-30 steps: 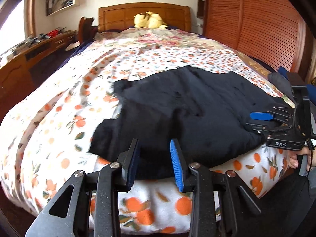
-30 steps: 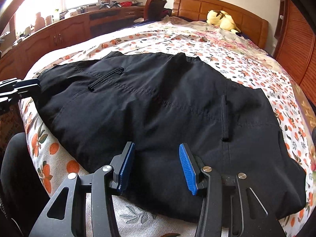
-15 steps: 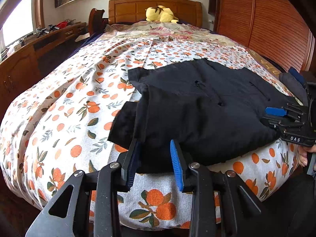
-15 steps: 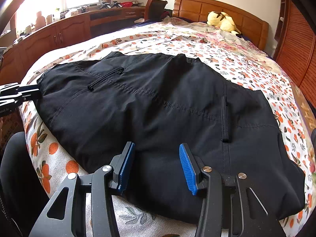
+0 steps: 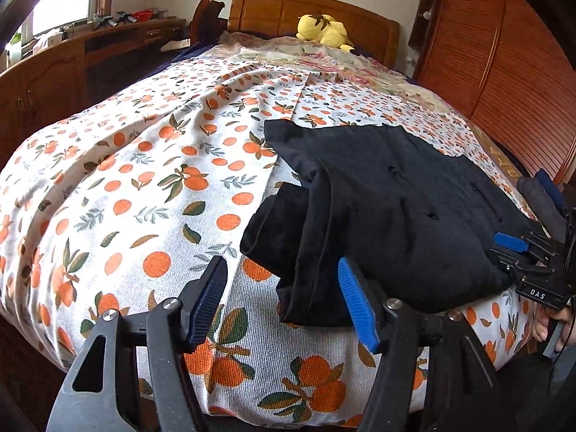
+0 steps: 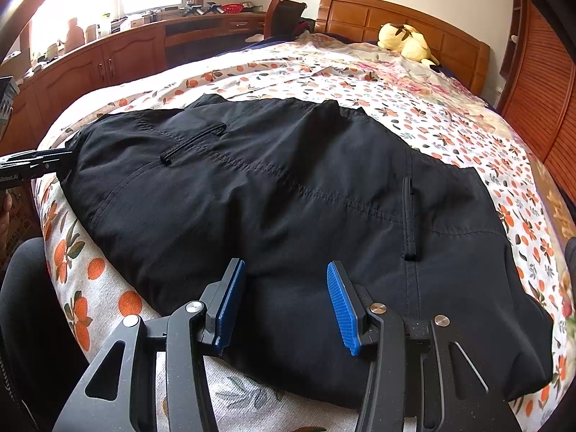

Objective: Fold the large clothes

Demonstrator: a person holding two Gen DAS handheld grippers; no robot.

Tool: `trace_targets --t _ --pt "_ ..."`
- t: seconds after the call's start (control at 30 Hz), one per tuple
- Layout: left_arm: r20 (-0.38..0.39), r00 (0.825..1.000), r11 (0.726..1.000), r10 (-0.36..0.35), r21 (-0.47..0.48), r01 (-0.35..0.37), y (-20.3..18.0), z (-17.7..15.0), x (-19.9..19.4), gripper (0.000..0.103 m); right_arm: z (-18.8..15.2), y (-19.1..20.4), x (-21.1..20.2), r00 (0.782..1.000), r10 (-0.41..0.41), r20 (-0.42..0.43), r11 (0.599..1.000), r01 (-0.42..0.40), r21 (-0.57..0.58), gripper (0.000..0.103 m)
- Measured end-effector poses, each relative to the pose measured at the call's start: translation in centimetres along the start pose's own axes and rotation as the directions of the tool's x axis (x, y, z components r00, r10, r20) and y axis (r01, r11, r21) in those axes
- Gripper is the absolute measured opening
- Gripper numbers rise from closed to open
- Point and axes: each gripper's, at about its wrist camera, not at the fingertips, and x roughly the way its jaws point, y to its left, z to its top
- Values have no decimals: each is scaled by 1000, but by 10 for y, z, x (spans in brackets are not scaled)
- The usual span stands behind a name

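The black garment (image 6: 288, 216) lies spread flat on the near end of the bed (image 5: 144, 187), over the orange-print sheet. In the right wrist view it fills the centre, with 2 pocket slits visible, at 11 o'clock and at 3 o'clock from the frame centre. In the left wrist view its near edge is bunched into folds (image 5: 298, 237), lying just beyond the left gripper (image 5: 284, 298).

Left gripper: jaws have just been opening and now stand wide apart. The folded edge of the garment sits beyond and between the pads, not pinched.

Right gripper (image 6: 286, 306): jaws held partly apart over the garment's near hem. No cloth is pinched between the pads.

A yellow plush toy (image 5: 325, 30) rests at the headboard, at 12 o'clock. Wooden cabinets (image 6: 108, 61) stand at 10 o'clock.
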Motion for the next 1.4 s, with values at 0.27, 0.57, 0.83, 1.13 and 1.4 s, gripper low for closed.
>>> trace_targets --t 0.27,0.57,0.83,1.13,1.4 --pt "-17 1000 1000 -7 23 7 -9 0 3 65 -2 -1 -2 1000 5 6 1000 -5 -4 49" --pt "-44 997 997 -66 24 67 -19 0 9 33 -9 -2 -12 999 18 33 1000 -18 -9 49" --pt "28 999 991 -29 129 25 -60 30 -31 8 -23 -25 -35 999 4 51 1000 -5 19 49" --pt "99 986 930 -134 355 90 -177 82 -64 5 -53 -79 -65 992 -107 67 989 100 105 49" --pt "44 968 844 -247 501 192 -300 94 -38 5 -88 -134 -92 984 -165 65 959 145 244 49"
